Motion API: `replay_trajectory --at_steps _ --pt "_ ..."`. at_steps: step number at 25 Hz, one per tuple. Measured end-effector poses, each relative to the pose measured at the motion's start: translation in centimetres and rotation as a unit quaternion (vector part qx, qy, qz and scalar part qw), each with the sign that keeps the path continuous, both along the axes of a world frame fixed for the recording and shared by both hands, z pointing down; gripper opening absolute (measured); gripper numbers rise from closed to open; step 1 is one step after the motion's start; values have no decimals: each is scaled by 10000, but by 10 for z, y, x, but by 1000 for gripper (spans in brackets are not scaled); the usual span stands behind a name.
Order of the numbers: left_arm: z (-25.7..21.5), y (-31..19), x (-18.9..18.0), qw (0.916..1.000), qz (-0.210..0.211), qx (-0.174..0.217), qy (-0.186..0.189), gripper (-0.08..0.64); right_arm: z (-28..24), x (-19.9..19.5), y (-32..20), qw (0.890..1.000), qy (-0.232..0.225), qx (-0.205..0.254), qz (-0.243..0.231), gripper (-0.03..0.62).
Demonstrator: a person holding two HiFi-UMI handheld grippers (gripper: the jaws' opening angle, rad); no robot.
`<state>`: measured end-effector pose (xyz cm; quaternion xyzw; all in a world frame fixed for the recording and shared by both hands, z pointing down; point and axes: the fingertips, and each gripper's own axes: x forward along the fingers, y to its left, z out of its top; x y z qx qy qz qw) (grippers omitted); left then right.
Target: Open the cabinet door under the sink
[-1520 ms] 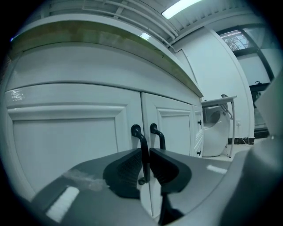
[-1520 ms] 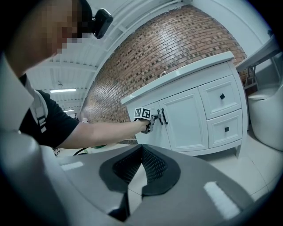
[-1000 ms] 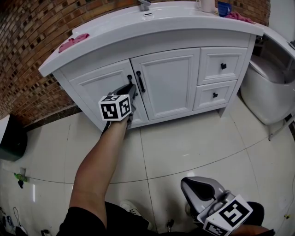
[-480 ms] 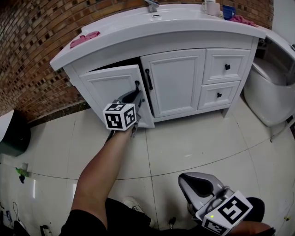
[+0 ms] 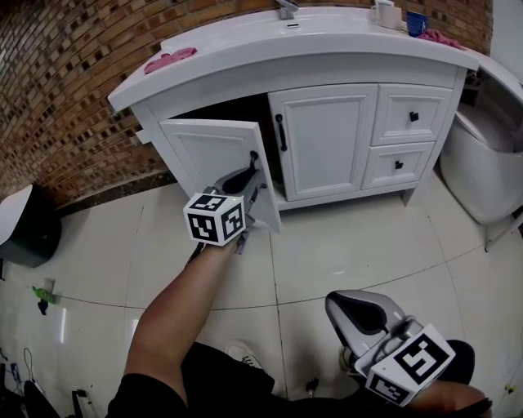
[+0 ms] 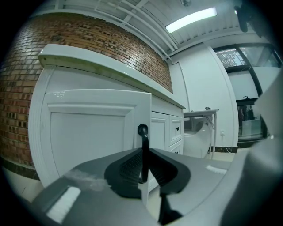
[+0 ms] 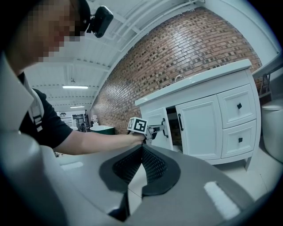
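A white vanity cabinet [image 5: 327, 73] stands under a sink against a brick wall. Its left door [image 5: 208, 159] is swung well out, showing a dark interior. My left gripper [image 5: 252, 181] is shut on that door's black bar handle [image 6: 143, 150], which runs upright between the two pads. The right door [image 5: 327, 139] with its own black handle [image 5: 281, 132] stays closed. My right gripper [image 5: 359, 314] hangs low near my body, far from the cabinet, its jaws [image 7: 142, 161] shut with nothing between them.
Two drawers [image 5: 413, 118] with black knobs sit at the cabinet's right. A white toilet [image 5: 490, 167] stands at the far right. Pink cloths [image 5: 170, 59] and cups [image 5: 389, 13] lie on the counter. A dark bin [image 5: 29, 229] is at the left. The floor is pale tile.
The left gripper has drawn the handle back toward me, and the left door has swung from closed to well open. The right gripper has barely shifted.
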<state>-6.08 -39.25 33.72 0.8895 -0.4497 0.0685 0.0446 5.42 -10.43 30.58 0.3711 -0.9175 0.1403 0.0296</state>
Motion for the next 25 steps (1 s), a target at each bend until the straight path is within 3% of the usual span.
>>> replay_trajectory --at_steps 12,25 --pt "2 50 -31 10000 17 25 -35 40 11 -29 5 9995 218 -41 -215 8" --pt "0 93 -77 9997 -45 146 173 38 20 -60 10 9978 464 -90 -456 8"
